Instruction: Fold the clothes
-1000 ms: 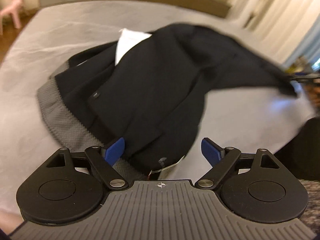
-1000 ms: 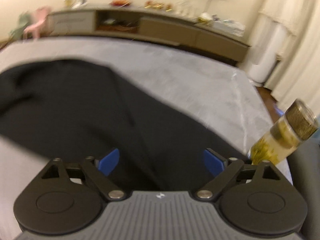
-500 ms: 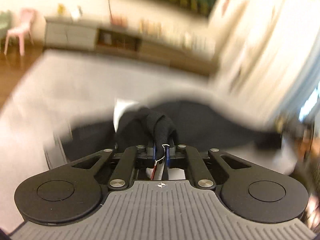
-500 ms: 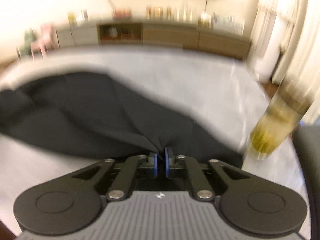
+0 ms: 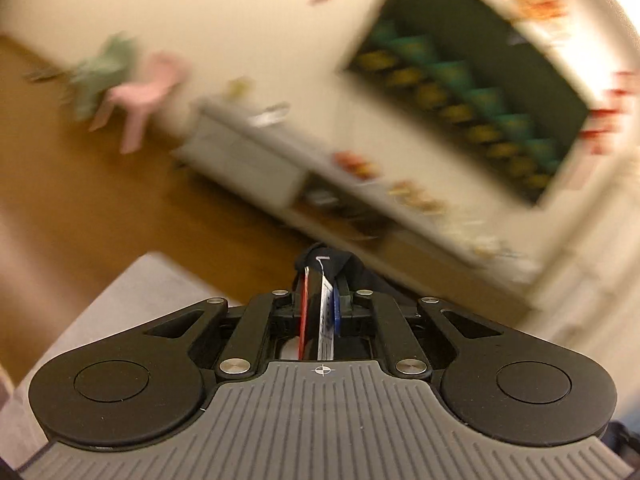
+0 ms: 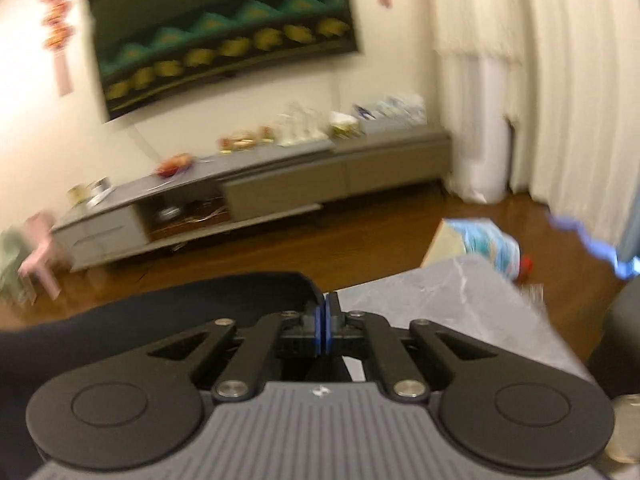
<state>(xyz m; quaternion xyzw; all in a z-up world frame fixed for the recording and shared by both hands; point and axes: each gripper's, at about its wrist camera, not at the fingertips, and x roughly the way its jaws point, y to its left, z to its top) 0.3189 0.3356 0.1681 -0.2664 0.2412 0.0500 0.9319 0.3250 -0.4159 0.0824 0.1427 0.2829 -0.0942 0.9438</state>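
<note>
In the left wrist view, the left hand-held gripper point(image 5: 320, 300) sits at lower centre, clenched on a bunched fold of the black garment point(image 5: 340, 266), which pokes up just past the fingertips. A red tag point(image 5: 304, 312) and a white tag point(image 5: 326, 320) hang from the cloth between the fingers. At the lower left of the frame a corner of the grey surface point(image 5: 132, 296) shows beneath the gripper. Behind it, tilted and blurred, are the wooden floor point(image 5: 80, 208), a pink chair point(image 5: 148, 92) at upper left, a long low cabinet point(image 5: 256, 160) across the middle, and a dark wall picture point(image 5: 472, 80) at upper right.

In the right wrist view, the black garment point(image 6: 180, 304) stretches from the left edge of the frame to the centre, its edge pinched in the right hand-held gripper point(image 6: 324, 320), whose blue pads are pressed together on the cloth. Right of the gripper lies the grey surface point(image 6: 460, 292). Above, the low cabinet point(image 6: 280, 184) runs along the wall under the wall picture point(image 6: 224, 40), and pale curtains point(image 6: 560, 80) fill the upper right. A blue-and-white package point(image 6: 488, 244) sits on the floor at right.
</note>
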